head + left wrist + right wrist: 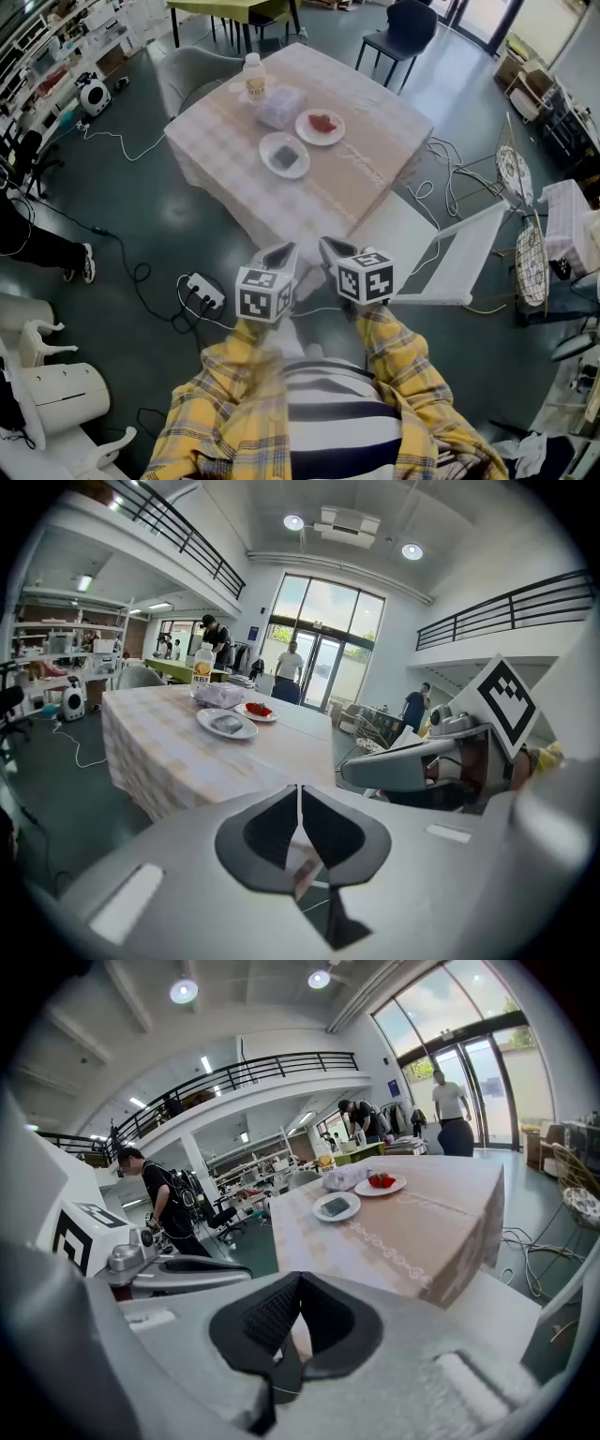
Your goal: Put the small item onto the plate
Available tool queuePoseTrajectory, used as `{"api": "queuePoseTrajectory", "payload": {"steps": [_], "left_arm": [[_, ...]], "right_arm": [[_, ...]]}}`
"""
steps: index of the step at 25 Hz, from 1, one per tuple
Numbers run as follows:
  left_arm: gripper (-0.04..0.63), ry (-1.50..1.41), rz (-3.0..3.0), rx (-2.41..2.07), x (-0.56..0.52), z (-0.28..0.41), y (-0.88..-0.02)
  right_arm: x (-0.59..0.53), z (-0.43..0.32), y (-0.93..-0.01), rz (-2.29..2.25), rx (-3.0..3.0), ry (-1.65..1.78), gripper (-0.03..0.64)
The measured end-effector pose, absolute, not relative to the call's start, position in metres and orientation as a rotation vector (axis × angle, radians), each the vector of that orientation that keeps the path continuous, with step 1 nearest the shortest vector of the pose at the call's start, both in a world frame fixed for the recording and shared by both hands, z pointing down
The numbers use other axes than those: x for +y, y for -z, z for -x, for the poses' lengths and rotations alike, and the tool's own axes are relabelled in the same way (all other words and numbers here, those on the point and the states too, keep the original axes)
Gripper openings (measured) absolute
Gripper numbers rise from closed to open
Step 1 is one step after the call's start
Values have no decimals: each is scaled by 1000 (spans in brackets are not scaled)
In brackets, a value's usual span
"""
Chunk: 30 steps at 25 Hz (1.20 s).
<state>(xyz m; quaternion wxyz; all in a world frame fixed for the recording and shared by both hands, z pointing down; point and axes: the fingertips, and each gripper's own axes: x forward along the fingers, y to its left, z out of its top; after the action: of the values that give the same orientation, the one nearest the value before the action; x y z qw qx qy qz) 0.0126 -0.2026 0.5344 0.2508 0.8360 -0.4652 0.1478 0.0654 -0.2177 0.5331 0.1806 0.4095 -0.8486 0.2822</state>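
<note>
Nearest the camera, two sleeves of yellow plaid cloth (220,403) reach forward, each hand carrying a grey two-jaw tool with a marker cube. The left tool (285,249) has its dark pads pressed tip to tip with nothing between them (its own view shows only a hairline seam). The right tool (327,246) is likewise closed and empty. Both hang side by side above the dark green floor (141,206), short of the desk and pointing toward it.

On the floor to the left lies a white power strip (202,291) with black cables. To the right, a white flat panel (441,258) sits near the desk's corner.

Ahead stands the square desk covered in a pale checked cloth (375,159). Nearest on it is a round white plate (266,150) with a small dark grey flat item (284,157) lying in its middle. Just beyond is a second white plate (306,128) holding red pieces (322,122). Behind these rest a crumpled clear plastic bag (279,105) and an upright bottle with a white cap and yellow label (253,80). A black chair (405,28) stands at the far side.
</note>
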Motion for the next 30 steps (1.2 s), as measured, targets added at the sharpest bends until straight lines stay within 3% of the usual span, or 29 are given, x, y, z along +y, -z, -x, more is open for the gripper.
{"api": "queuePoseTrajectory", "payload": {"steps": [30], "left_arm": [[3, -350, -2256, -1372, -110, -11, -520]], "right_arm": [[-125, -67, -514, -1115, -2471, -690, -3]]}}
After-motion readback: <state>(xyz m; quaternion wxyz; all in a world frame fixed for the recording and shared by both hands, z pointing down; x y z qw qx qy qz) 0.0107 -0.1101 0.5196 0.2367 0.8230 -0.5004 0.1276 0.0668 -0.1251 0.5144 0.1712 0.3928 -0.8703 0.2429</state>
